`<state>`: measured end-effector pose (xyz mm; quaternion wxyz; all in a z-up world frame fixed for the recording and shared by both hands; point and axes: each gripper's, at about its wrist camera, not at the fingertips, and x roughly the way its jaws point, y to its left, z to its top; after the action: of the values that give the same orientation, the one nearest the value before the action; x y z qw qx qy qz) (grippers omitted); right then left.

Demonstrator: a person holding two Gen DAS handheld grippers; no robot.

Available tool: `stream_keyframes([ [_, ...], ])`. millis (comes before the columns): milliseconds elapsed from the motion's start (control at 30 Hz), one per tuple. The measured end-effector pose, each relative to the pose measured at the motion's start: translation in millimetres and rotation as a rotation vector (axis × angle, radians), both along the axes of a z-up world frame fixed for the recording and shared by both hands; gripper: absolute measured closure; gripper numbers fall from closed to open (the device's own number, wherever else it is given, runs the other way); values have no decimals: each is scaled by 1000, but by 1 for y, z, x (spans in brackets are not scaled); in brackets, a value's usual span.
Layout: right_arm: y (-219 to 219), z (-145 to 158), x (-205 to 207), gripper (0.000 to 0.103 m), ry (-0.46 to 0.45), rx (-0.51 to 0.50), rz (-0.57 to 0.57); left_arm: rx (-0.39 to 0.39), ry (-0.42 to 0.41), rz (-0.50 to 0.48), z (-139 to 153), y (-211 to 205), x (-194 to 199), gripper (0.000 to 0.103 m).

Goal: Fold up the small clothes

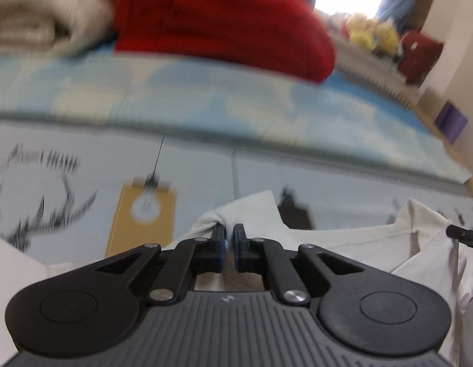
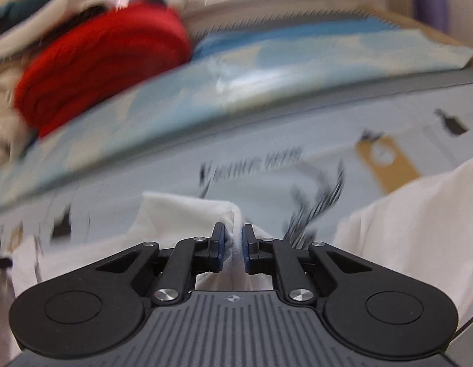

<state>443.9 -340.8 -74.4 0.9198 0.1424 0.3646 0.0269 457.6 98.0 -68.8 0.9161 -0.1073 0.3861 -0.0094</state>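
A white garment [image 1: 352, 244] lies across a pale blue printed sheet [image 1: 83, 168]. My left gripper [image 1: 229, 229] is shut on a bunched edge of the white garment, with cloth pinched between its blue pads. In the right wrist view my right gripper [image 2: 234, 229] is shut on another fold of the same white garment [image 2: 181, 214], which hangs between the jaws. More of the white cloth shows at the right [image 2: 420, 214]. The tip of the other gripper [image 1: 463, 234] shows at the right edge of the left wrist view.
A folded red garment [image 1: 221, 21] and beige clothes [image 1: 37, 21] are piled at the back; the red one also shows in the right wrist view [image 2: 98, 67]. A blue cloud-print blanket [image 1: 205, 98] lies behind. Plush toys [image 1: 374, 33] sit far right.
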Motion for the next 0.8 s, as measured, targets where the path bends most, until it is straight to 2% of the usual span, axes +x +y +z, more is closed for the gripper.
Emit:
stream_keyframes([
  [67, 0, 10, -1, 89, -65, -7, 27, 24, -31, 24, 7, -4, 1, 92],
  [100, 0, 10, 0, 88, -54, -21, 35, 22, -29, 38, 9, -4, 2, 89],
  [167, -3, 8, 1, 78, -13, -57, 24, 2, -7, 44, 13, -3, 0, 66],
  [233, -18, 5, -3, 72, 7, -55, 8, -5, -2, 20, 17, -4, -5, 65],
  [333, -36, 2, -11, 72, 32, -28, -6, -5, 36, -32, 16, -9, -12, 65],
  [467, -50, -6, -24, 72, 70, -57, 8, -15, 159, -124, -8, -16, -25, 65],
  [533, -63, -24, -28, 72, 157, -92, -37, 78, 308, -131, -33, -19, -25, 66],
  [567, -70, -31, -30, 73, 186, -100, -64, 127, 313, -116, -37, -20, -30, 68],
  [633, -86, -38, -39, 72, 198, -101, -110, 155, 353, -80, -23, -24, -32, 68],
  [667, -92, -37, -42, 72, 201, -107, -122, 160, 362, -47, -7, -27, -34, 68],
  [800, -123, -22, -52, 72, 138, -103, -208, 58, 206, -68, 79, -41, -71, 64],
])
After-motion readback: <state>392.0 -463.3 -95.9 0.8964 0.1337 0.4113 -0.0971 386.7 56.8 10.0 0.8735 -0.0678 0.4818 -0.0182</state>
